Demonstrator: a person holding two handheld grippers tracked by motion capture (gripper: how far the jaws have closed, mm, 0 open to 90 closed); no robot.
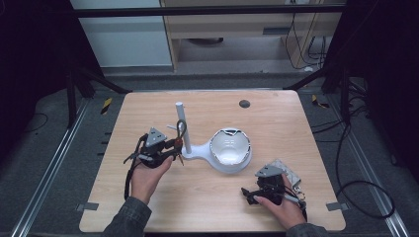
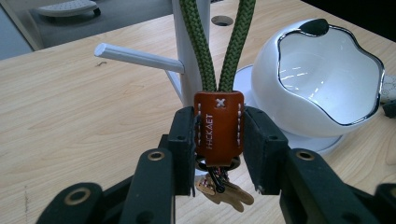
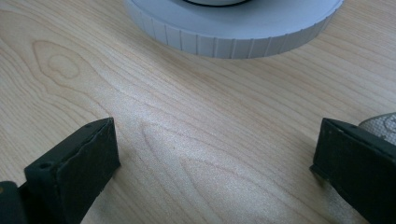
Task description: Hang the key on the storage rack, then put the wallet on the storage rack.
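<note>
The left gripper (image 2: 218, 140) clamps the keychain's leather tab (image 2: 218, 128), its green cord loop (image 2: 219, 42) rising beside the white stand (image 1: 184, 129). Releasing is best only once the loop seats over the peg (image 2: 140, 57). The right gripper (image 3: 217, 158) rests spread and empty.

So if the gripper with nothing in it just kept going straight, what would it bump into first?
Probably the white stand's ribbed round base. The right gripper has its jaws open over bare table, and the base lies straight ahead in its own view. How far off it is cannot be judged well.
</note>
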